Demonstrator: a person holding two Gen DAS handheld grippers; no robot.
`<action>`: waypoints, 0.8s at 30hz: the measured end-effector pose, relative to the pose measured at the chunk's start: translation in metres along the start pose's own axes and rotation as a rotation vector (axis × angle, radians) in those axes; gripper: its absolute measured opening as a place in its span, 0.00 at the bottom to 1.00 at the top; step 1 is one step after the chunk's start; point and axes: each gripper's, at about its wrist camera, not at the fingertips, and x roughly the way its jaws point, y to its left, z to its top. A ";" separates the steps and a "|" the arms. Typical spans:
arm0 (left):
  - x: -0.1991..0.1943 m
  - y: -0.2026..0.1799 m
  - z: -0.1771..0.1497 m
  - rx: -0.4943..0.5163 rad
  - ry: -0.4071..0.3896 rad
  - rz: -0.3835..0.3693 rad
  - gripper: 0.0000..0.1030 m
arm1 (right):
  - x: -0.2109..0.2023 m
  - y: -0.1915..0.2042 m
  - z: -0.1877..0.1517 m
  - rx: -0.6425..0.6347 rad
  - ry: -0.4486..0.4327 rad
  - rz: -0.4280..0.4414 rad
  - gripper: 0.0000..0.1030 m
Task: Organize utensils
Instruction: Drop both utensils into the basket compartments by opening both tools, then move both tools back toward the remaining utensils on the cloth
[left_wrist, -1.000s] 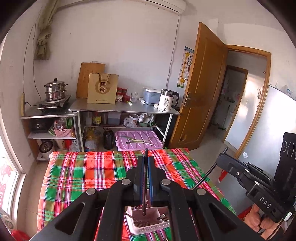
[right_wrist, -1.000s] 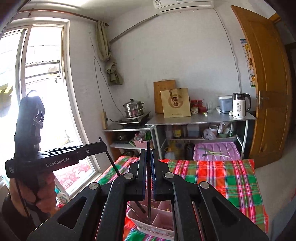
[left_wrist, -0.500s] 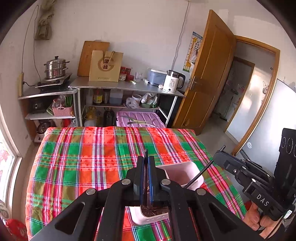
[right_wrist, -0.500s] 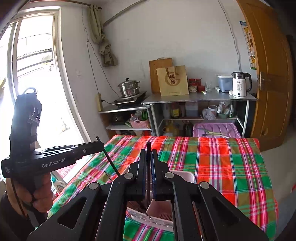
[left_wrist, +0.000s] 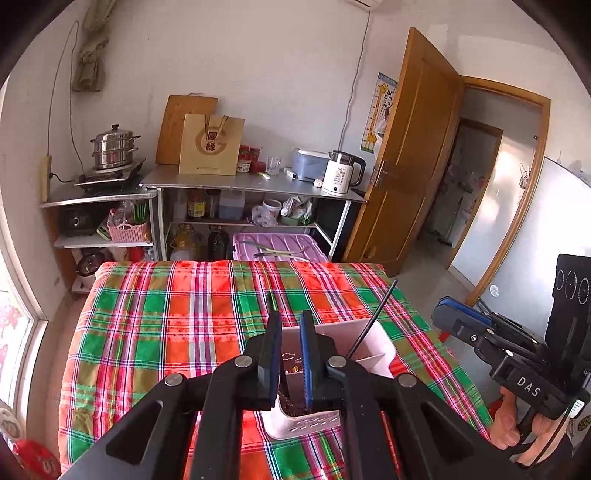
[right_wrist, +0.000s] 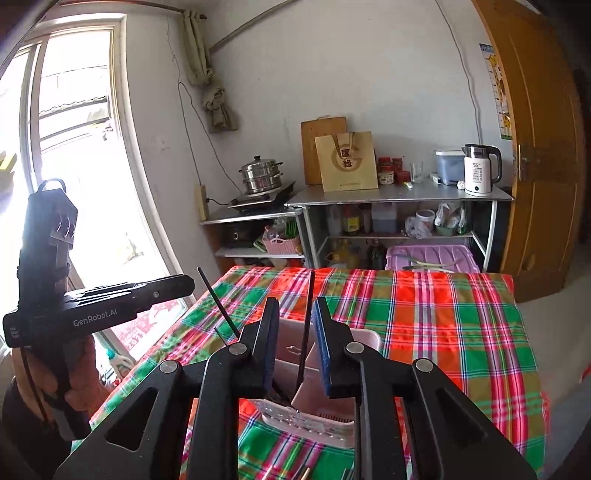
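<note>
A white-pink utensil holder (left_wrist: 369, 347) stands on the plaid tablecloth (left_wrist: 166, 325), right under both grippers; it also shows in the right wrist view (right_wrist: 332, 373). My left gripper (left_wrist: 290, 325) is open above the holder, nothing between its pads. A thin black chopstick (left_wrist: 373, 319) leans out of the holder's right side. My right gripper (right_wrist: 295, 314) is open, and a black chopstick (right_wrist: 306, 328) stands free between its pads, its lower end in the holder. Another black chopstick (right_wrist: 218, 302) leans left. The left gripper's body (right_wrist: 122, 302) shows at left.
Metal shelves (left_wrist: 251, 184) with a kettle (left_wrist: 341, 171), steamer pot (left_wrist: 114, 146) and paper bag stand beyond the table's far edge. A purple bin lid (left_wrist: 279, 247) with utensils sits behind the table. A wooden door (left_wrist: 413, 155) is at right, a window (right_wrist: 74, 147) at left.
Both grippers have opened; each was shut on a black chopstick, which now stands in the holder. Both cameras have tilted down toward the table and holder.
</note>
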 end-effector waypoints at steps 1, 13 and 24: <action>-0.007 -0.001 0.000 0.000 -0.009 0.000 0.08 | -0.007 0.000 -0.001 -0.002 -0.011 -0.002 0.20; -0.073 -0.024 -0.063 0.015 -0.087 0.009 0.08 | -0.075 -0.012 -0.041 0.020 -0.045 -0.028 0.20; -0.065 -0.047 -0.146 0.019 0.002 -0.032 0.08 | -0.092 -0.025 -0.101 0.037 0.034 -0.057 0.20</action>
